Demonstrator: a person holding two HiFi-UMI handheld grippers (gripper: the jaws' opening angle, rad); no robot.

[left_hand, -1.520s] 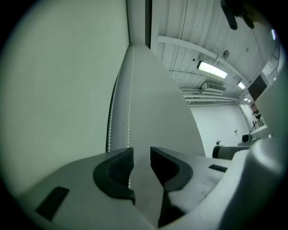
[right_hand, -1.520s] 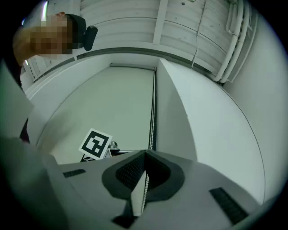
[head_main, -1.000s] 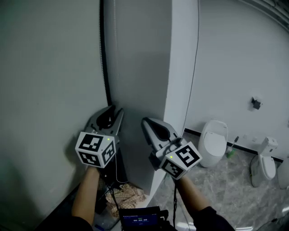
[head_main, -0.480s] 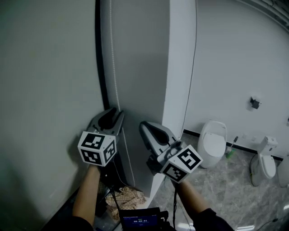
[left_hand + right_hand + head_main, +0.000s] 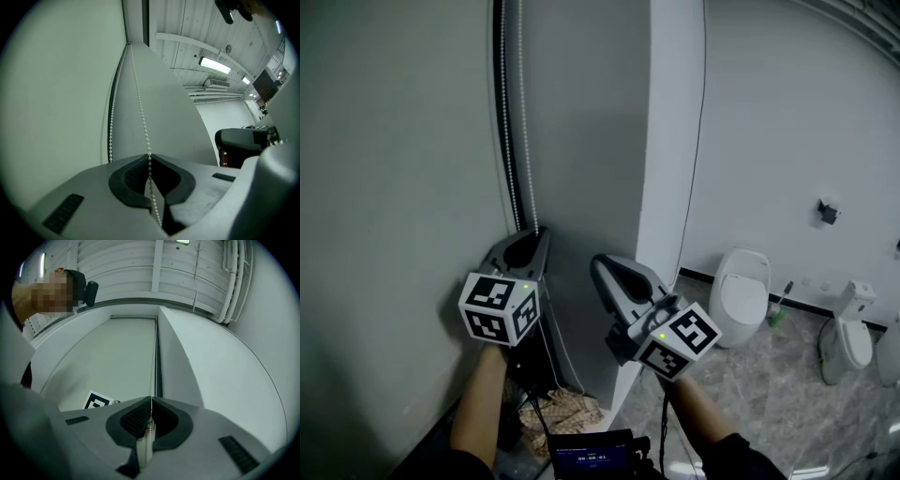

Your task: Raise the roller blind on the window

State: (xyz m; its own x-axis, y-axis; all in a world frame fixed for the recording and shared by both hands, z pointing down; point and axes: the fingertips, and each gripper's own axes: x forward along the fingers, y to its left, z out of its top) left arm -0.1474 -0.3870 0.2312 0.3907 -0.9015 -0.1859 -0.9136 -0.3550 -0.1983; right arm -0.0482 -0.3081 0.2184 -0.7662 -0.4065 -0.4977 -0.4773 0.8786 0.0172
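The roller blind point(image 5: 394, 187) is down over the window. In the head view its pale grey-green sheet fills the frame from 7 to 11 o'clock. In the right gripper view it hangs flat inside the white window recess point(image 5: 93, 315).

The bead chain point(image 5: 141, 108) hangs along the blind's right edge, toward 12 o'clock in the head view, against a dark gap. A second strand point(image 5: 110, 136) runs just beside it, closer to the blind.

The left gripper point(image 5: 536, 234) points up at the foot of the chain. Its jaws are closed, and their tips pinch the nearer strand, which runs on down through the hollow between the pads. The right gripper point(image 5: 600, 262) is just beside it at 3 o'clock, in front of the grey side wall of the recess point(image 5: 591, 141). Its jaws are also pressed together, and a strand of the chain is nipped at their tips and shows again in the hollow behind them. Each gripper carries its marker cube point(image 5: 499, 309) toward the person, whose bare left forearm point(image 5: 478, 403) comes in from 6 o'clock.

Right of the recess stands a white wall corner point(image 5: 670, 141). Past it, at 4 o'clock, two toilets point(image 5: 742, 295) point(image 5: 851, 337) stand on a marbled floor point(image 5: 750, 403) with a brush point(image 5: 780, 307) between them. Patterned scraps point(image 5: 558, 408) lie at 6 o'clock, above a small lit screen point(image 5: 591, 457).
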